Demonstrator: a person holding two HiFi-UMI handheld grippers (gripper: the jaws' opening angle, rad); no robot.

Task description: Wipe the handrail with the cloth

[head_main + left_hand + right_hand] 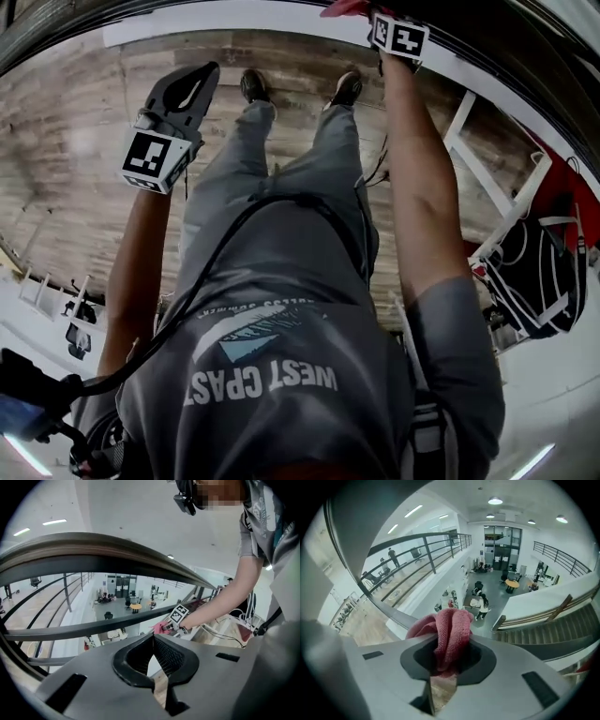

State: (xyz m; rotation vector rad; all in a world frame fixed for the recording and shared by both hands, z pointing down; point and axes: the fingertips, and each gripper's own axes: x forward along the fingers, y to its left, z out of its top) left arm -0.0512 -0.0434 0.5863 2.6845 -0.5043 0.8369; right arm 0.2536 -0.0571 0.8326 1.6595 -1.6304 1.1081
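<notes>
The right gripper is clamped tight on the cloth. Its jaws pinch a red bunched wad, and the folds bulge out past the tips. In the head view that gripper sits at the far top edge, arm stretched out, with the cloth a red flash beside its marker cube. From the left gripper view the right gripper and cloth sit up against a dark bar of the railing, though real contact can't be judged there.

The left gripper has its jaws closed tip to tip with nothing between them, only floor showing through the slit lower down. In the head view it hangs at the near left over the wooden floor, well apart from the right gripper and the cloth.

The handrail sweeps as a broad dark curve across the left gripper view, above and beyond those shut jaws.

On the writing, the person's grey shirt carries big white letters that appear to read "WEST COAST". A smaller line above is too blurred to read.
</notes>
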